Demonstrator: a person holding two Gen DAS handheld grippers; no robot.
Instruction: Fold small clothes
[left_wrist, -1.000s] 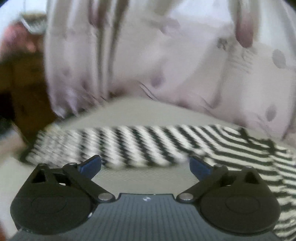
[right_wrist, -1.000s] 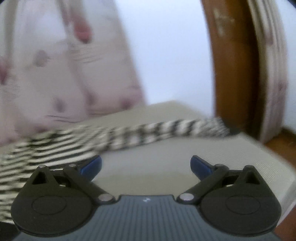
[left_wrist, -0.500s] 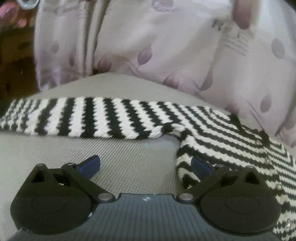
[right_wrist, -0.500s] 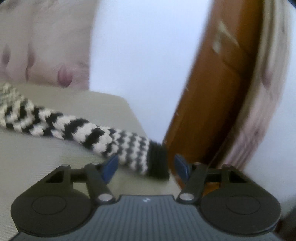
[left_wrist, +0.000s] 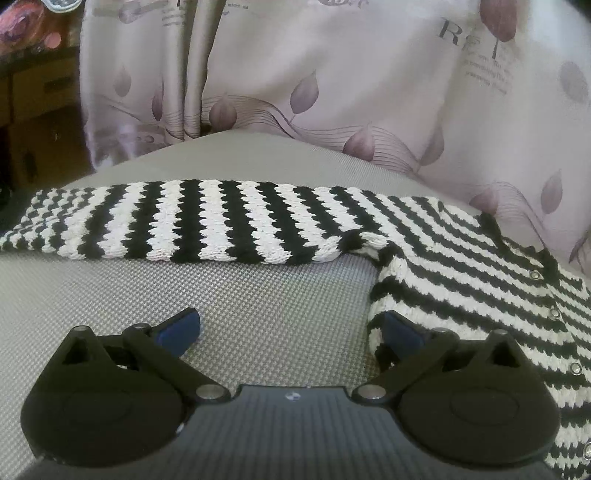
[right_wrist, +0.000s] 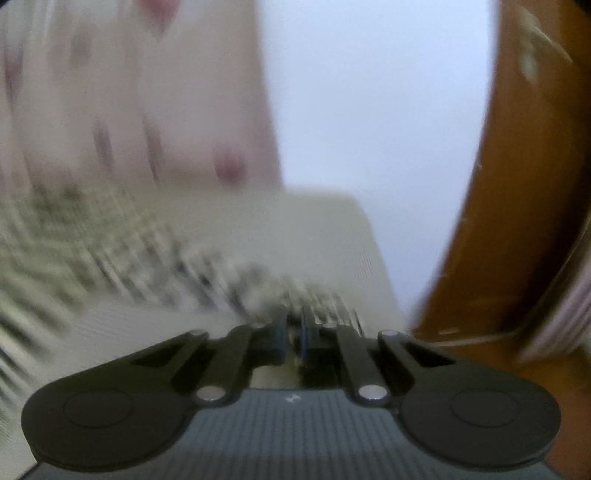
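Note:
A black-and-white striped knit sweater (left_wrist: 480, 266) lies flat on a grey woven surface (left_wrist: 258, 314), its snap buttons on the right. One sleeve (left_wrist: 207, 221) stretches out to the left. My left gripper (left_wrist: 290, 325) hovers open just above the surface, and its right finger (left_wrist: 400, 328) is against the sweater's side edge below the armpit. In the blurred right wrist view, my right gripper (right_wrist: 293, 325) has its jaws closing tight on the end of the other sleeve (right_wrist: 321, 299). The rest of the sweater (right_wrist: 110, 240) trails off to the left.
A pale curtain with purple leaves (left_wrist: 332, 92) hangs right behind the surface. Dark wooden furniture (left_wrist: 37, 110) stands at the far left. The surface's right edge (right_wrist: 380, 266) drops off beside a brown wooden frame (right_wrist: 517, 221) and a white wall (right_wrist: 369, 92).
The right gripper went from wide open to closed on the sleeve's dark cuff, then swung with it. The left gripper sank towards the sweater's side and then held still.

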